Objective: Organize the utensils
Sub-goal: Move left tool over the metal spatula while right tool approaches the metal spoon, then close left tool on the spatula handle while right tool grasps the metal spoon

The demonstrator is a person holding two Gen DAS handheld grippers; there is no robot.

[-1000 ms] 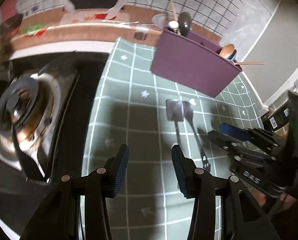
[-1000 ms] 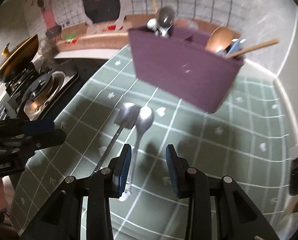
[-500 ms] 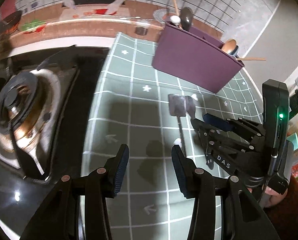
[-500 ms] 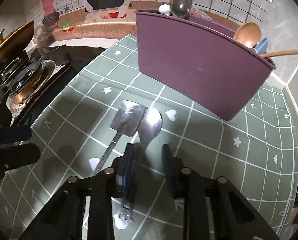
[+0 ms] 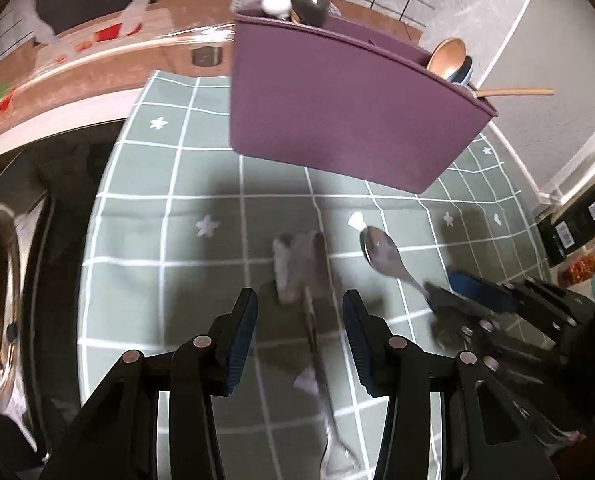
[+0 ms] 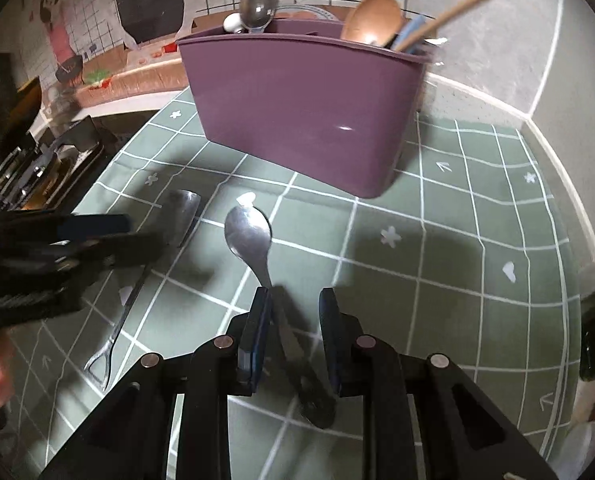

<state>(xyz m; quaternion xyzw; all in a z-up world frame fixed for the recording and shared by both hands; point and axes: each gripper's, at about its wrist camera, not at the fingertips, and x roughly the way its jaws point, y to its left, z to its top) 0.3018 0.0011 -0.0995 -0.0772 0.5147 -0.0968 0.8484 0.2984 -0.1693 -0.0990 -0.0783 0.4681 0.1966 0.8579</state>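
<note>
We have both jaws open: right gripper (image 6: 293,320) straddles the spoon (image 6: 249,236) handle off-centre, left gripper (image 5: 299,332) over the spatula (image 5: 297,264) at our 9 o'clock, so closing may skid it.

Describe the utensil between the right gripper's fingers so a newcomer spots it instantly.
Start at the purple caddy on the green grid mat. Just before it lie two metal utensils. Yours is the spoon with the oval bowl, right of the flat-bladed spatula.

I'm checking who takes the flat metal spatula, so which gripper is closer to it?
Left. The left gripper is open astride the spatula handle; the right gripper is off to the side, around the spoon.
</note>
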